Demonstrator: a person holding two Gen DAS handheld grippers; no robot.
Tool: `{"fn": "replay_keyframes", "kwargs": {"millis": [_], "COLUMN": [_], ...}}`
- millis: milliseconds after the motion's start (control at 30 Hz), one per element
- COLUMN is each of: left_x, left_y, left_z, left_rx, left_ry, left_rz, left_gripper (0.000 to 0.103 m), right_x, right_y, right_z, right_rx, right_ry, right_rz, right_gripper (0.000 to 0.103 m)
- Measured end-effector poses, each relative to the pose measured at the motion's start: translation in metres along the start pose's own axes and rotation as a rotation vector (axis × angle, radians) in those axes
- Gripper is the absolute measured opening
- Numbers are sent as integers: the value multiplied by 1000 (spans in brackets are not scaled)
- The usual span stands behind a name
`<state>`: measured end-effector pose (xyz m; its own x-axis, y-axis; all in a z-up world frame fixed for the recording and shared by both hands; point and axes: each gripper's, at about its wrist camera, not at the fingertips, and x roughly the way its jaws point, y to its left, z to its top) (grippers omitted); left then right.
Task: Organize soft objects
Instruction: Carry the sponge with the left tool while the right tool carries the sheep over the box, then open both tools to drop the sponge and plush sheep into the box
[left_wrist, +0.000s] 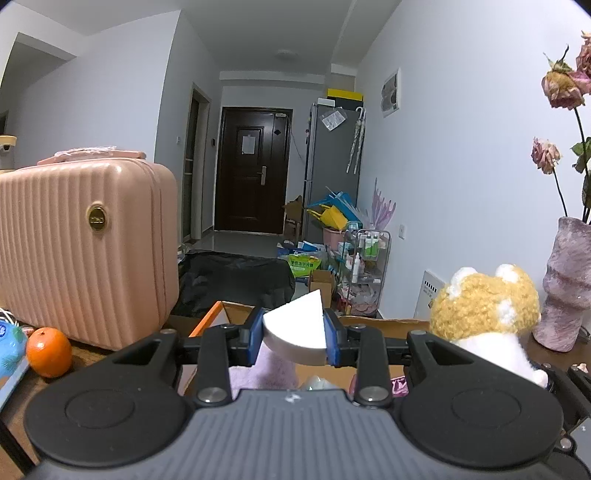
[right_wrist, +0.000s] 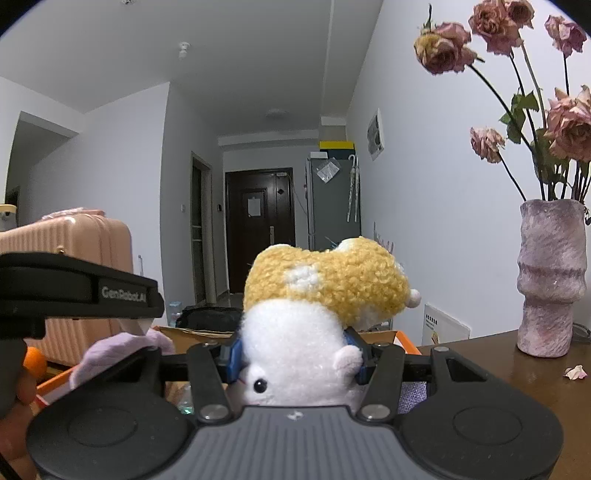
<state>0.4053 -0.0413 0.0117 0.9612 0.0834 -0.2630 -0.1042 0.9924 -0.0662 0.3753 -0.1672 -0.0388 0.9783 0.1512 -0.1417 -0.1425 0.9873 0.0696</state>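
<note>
I have one white sponge wedge (left_wrist: 295, 328) clamped in my left gripper (left_wrist: 294, 338) and one yellow-and-white plush toy (right_wrist: 317, 317) squeezed in my right gripper (right_wrist: 295, 360), both over the one cardboard box (left_wrist: 384, 325) (a lilac cloth (left_wrist: 258, 369) lies inside). One pink suitcase (left_wrist: 85, 251) and one orange (left_wrist: 48, 351) sit left; one vase (right_wrist: 552, 277) of dried roses stands right.

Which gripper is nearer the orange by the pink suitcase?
Left. The left gripper, shut on a white sponge wedge, sits just right of the orange; the right gripper, holding the plush toy, is farther right.
</note>
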Motion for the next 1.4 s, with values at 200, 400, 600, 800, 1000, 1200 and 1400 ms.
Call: {"fn": "replay_keyframes", "kwargs": {"millis": [200, 400, 600, 800, 1000, 1200, 1400], "left_x": [17, 24, 16, 13, 8, -12, -42], "left_y": [-3, 3, 11, 10, 9, 17, 29], "left_z": [-1, -1, 2, 3, 3, 0, -3], "left_rx": [19, -7, -20, -35, -17, -6, -5], "left_ry": [8, 35, -15, -17, -20, -23, -17], "left_rz": [6, -4, -6, -18, -3, 2, -2], "left_gripper": [34, 48, 103, 103, 103, 103, 103], "right_x": [17, 27, 24, 18, 14, -1, -28], "right_y": [-3, -9, -15, -17, -17, -17, -17], "right_z": [0, -1, -2, 0, 0, -2, -3], "right_rx": [2, 18, 45, 44, 47, 36, 5], "right_ry": [31, 88, 79, 47, 38, 35, 37], "right_rz": [-9, -1, -33, -48, -55, -65, -59], "right_gripper": [52, 55, 96, 103, 103, 103, 103]}}
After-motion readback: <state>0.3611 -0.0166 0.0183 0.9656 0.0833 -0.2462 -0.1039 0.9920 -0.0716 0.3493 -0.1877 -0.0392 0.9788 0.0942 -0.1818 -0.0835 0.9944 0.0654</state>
